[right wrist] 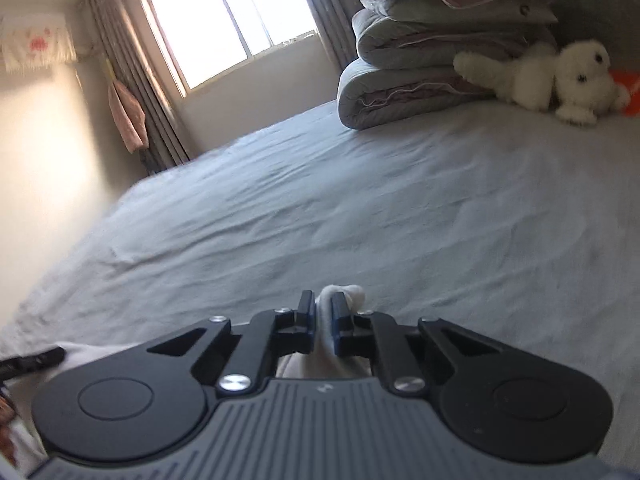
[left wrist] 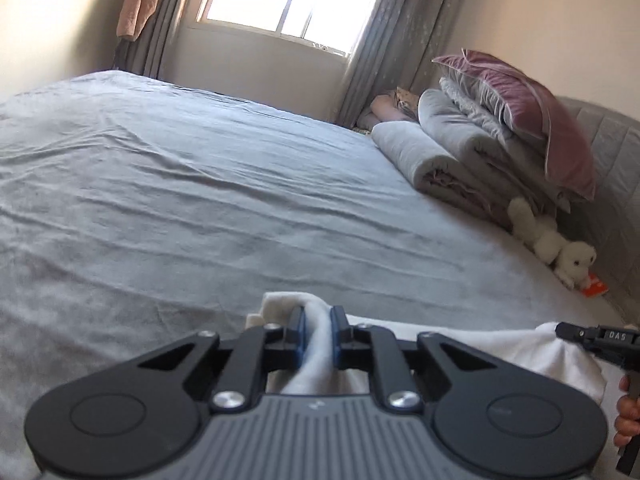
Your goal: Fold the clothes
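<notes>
Between both jaws, pinched white garment (left wrist: 316, 344).

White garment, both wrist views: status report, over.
Left gripper shut on white garment. Right gripper shut on it too. Garment held over grey bed. Nothing in the way ahead; bedding stack far off.

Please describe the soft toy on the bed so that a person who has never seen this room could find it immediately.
Start at the large bed with the grey sheet and follow it to the stack of folded grey quilts below the window. The fluffy white plush animal with black eyes lies on the sheet against that stack, next to a small orange item. It is the only furry white thing there.
</notes>
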